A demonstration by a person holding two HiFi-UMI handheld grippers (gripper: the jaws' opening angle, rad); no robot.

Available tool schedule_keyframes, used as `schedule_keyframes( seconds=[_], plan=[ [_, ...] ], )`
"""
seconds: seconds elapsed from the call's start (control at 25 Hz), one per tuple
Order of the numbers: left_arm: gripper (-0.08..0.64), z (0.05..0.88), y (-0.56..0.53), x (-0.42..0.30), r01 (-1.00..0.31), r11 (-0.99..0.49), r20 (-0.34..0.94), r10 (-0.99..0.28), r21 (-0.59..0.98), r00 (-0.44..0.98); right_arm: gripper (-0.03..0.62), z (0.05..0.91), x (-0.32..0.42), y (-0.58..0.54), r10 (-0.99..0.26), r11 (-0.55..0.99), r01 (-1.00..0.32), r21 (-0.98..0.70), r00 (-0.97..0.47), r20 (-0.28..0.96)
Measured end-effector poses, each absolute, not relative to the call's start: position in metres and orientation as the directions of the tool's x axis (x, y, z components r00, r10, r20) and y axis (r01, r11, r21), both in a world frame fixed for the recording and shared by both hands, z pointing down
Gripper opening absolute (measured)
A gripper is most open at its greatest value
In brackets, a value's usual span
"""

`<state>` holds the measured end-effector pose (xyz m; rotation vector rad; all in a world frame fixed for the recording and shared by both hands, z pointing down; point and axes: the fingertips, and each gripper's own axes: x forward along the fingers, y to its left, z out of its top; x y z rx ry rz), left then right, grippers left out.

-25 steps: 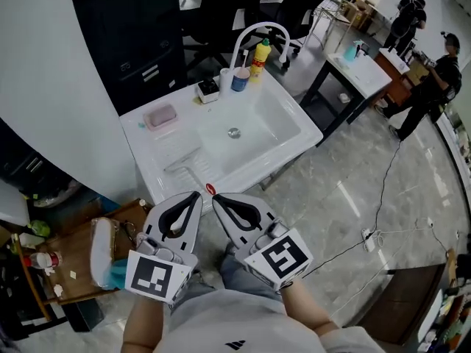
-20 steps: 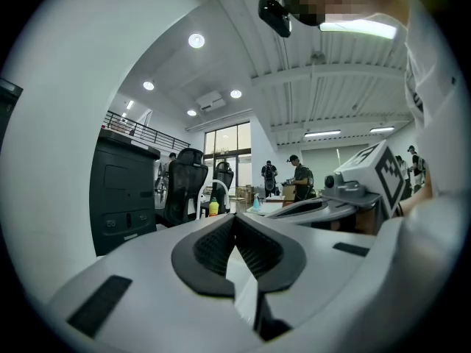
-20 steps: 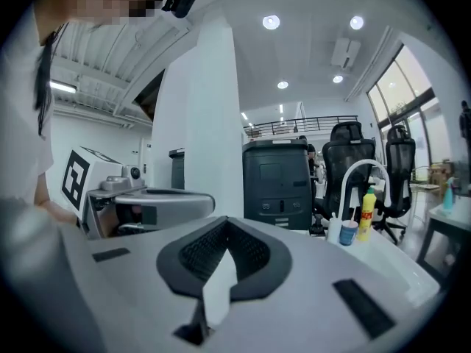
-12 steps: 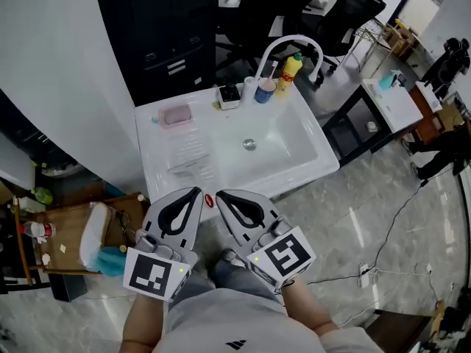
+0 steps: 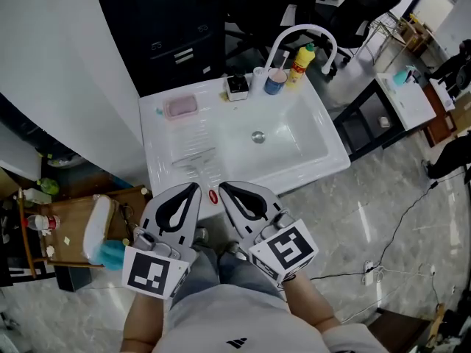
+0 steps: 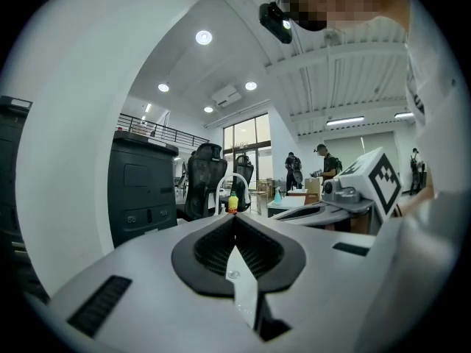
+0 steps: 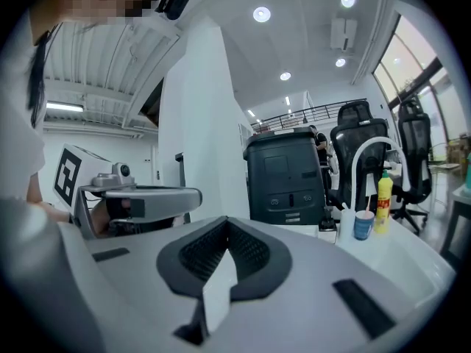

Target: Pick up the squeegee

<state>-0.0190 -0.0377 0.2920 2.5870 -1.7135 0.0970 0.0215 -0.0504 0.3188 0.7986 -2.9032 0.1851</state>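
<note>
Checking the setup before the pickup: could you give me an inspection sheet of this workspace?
Surface: white sink unit, ribbed draining side on the left, basin on the right.
Job's things: squeegee lies on the draining side, untouched.
Clutter: pink soap dish, blue cup and yellow bottle along the back rim.
Grippers: left claw and right claw are both shut and empty, held at the sink's front.
Cables: one cable runs across the floor on the right.
Surroundings: black cabinet behind, wooden shelf on the left.

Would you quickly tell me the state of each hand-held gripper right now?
Left hand-held gripper: closed, holding nothing.
Right hand-held gripper: closed, holding nothing.
</note>
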Motion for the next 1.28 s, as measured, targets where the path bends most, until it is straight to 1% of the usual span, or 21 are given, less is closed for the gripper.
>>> schedule_keyframes(
  seconds=[0.48, 0.76, 1.04, 1.28],
  plan=[
    [0.012, 0.291, -0.070, -0.033, -0.864, -0.503, 0.085, -0.860, 0.020, 0.503, 0.009, 0.329, 0.002, -0.081, -0.574, 0.796, -0.598, -0.094, -0.795, 0.197],
    [0.012, 0.295, -0.091, -0.044, -0.832, -0.553, 0.079, -0.829, 0.039, 0.554, 0.011, 0.354, -0.010, -0.103, -0.612, 0.747, -0.654, -0.119, -0.746, 0.262],
    [0.012, 0.315, -0.110, -0.056, -0.810, -0.580, 0.111, -0.803, 0.085, 0.586, 0.012, 0.392, -0.024, -0.122, -0.598, 0.720, -0.675, -0.160, -0.721, 0.350],
    [0.012, 0.336, -0.119, -0.068, -0.801, -0.585, 0.143, -0.789, 0.126, 0.598, 0.029, 0.430, -0.034, -0.127, -0.571, 0.700, -0.687, -0.193, -0.702, 0.425]
  ],
)
